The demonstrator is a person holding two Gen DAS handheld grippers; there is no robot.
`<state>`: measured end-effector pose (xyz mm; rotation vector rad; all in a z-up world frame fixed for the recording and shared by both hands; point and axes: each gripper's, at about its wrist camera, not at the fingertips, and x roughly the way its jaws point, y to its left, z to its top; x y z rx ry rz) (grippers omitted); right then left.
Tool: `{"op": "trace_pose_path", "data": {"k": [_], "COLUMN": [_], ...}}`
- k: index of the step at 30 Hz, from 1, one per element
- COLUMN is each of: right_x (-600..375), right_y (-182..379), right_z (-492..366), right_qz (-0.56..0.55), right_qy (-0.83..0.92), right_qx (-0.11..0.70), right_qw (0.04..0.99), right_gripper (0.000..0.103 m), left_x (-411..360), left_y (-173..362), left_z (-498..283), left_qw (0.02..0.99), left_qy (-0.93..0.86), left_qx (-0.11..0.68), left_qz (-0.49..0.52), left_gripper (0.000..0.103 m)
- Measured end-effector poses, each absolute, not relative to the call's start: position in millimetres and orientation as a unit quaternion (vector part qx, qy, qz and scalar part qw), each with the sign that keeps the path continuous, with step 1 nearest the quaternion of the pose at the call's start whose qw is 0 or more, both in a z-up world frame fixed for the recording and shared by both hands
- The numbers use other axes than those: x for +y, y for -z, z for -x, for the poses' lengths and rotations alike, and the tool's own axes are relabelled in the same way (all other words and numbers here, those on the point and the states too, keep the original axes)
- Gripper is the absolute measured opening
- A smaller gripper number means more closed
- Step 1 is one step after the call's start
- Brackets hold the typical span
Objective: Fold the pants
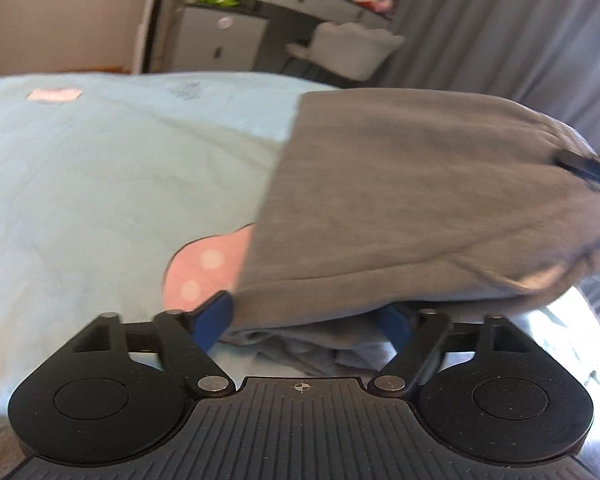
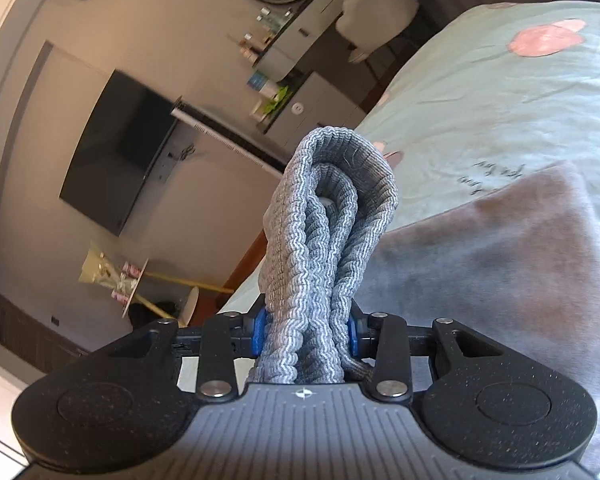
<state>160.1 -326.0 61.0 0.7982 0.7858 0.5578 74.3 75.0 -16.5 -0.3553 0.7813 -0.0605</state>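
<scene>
Grey pants [image 1: 412,200] lie folded over on a light blue bedspread [image 1: 100,184]. In the left wrist view my left gripper [image 1: 304,320] has its blue fingers spread wide with the near edge of the pants draped between them; the fingers do not pinch it. The other gripper shows at the pants' far right [image 1: 584,168]. In the right wrist view my right gripper [image 2: 306,332] is shut on the bunched ribbed waistband [image 2: 324,216], which stands up above the fingers. The rest of the grey pants [image 2: 492,264] hangs to the right over the bed.
The bedspread [image 2: 500,92] has pink heart patches [image 1: 204,272]. Beyond the bed stand a dresser [image 1: 236,32], a white chair [image 1: 352,48] and grey curtains [image 1: 520,32]. A wall television [image 2: 116,152] and a small round table [image 2: 136,284] show in the right wrist view.
</scene>
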Motion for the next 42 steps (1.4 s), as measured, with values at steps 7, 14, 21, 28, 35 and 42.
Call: {"op": "trace_pose_path", "data": {"k": [7,14,21,28,35,42], "right_x": [-353,-370,-391,-406,-396,-390], "right_y": [-53,-40,10,32,43,35], "right_z": [-151,-146,-149,-131,-134,-131], "right_qz": [-0.385,-0.371,-0.396,-0.424,-0.408,-0.396], "right_qy": [-0.231,-0.196,-0.134,-0.141,-0.149,-0.149], "right_qx": [0.362,0.365,0.428,0.444,0.451,0.425], "right_qw": [0.817,0.831,0.801,0.777,0.780,0.800], "right_gripper": [0.036,0.036,0.070,0.079,0.079,0.050], "left_x": [86,94,86,50,40,45], "left_y": [19,17,14,14,35,36], "left_z": [-70,-68,-68,-66,-85,-85], "left_qw": [0.905,0.901,0.894,0.895,0.885,0.886], "left_qy": [0.019,0.043,0.074,0.149,0.123,0.091], "left_qx": [0.371,0.358,0.381,0.397,0.430,0.433], "left_qz": [0.206,0.242,0.222,0.136,0.132,0.137], "left_gripper": [0.061,0.071,0.082,0.095,0.090,0.073]}}
